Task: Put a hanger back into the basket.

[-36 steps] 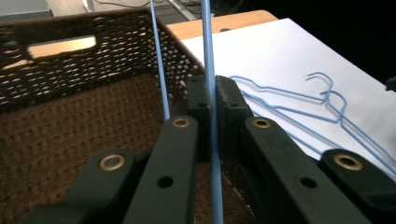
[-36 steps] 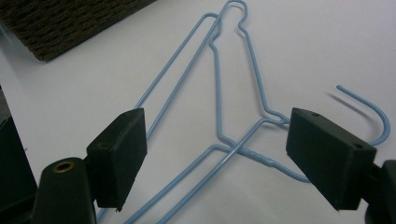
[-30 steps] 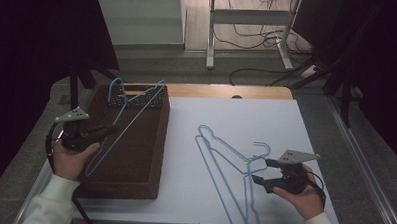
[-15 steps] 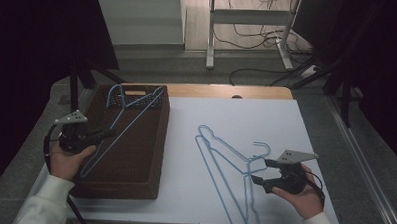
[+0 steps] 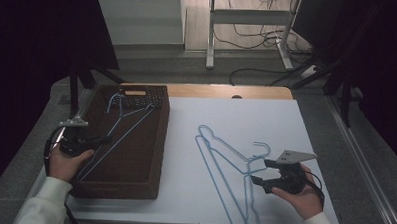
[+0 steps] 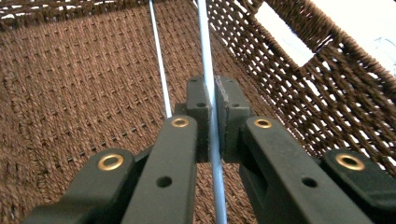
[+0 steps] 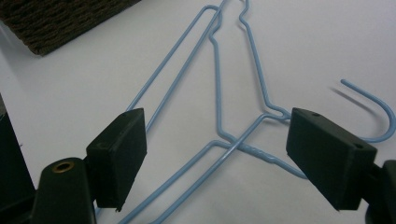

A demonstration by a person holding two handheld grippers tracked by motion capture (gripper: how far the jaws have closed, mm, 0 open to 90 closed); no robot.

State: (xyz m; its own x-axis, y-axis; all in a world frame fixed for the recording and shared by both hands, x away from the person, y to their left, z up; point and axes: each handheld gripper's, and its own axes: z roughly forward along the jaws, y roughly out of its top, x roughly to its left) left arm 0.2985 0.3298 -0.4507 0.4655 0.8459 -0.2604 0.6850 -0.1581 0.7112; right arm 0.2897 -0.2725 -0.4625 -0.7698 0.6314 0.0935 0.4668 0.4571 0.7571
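A light blue wire hanger [image 5: 123, 122] lies slanted inside the brown woven basket [image 5: 134, 187] at the table's left, its hook near the far wall. My left gripper [image 5: 103, 138] is shut on its lower wire; in the left gripper view the pads [image 6: 201, 100] pinch that wire [image 6: 208, 56] just above the basket floor [image 6: 79, 93]. More blue hangers [image 5: 225, 158] lie overlapped on the white mat. My right gripper [image 5: 260, 171] stands open beside them; in the right gripper view my right gripper [image 7: 217, 128] straddles the crossed wires [image 7: 219, 93] without touching them.
The white mat [image 5: 266, 119] covers the table right of the basket, with a wooden edge [image 5: 227, 91] at the back. A metal stand [image 5: 209, 42] and cables [image 5: 248, 73] are on the floor beyond. A basket wall with a handle slot [image 6: 285, 28] rises close to my left gripper.
My left hand has sunk and drawn back toward the near left, lowering the held hanger deeper into the basket. The right hand and the hangers on the mat have not moved.
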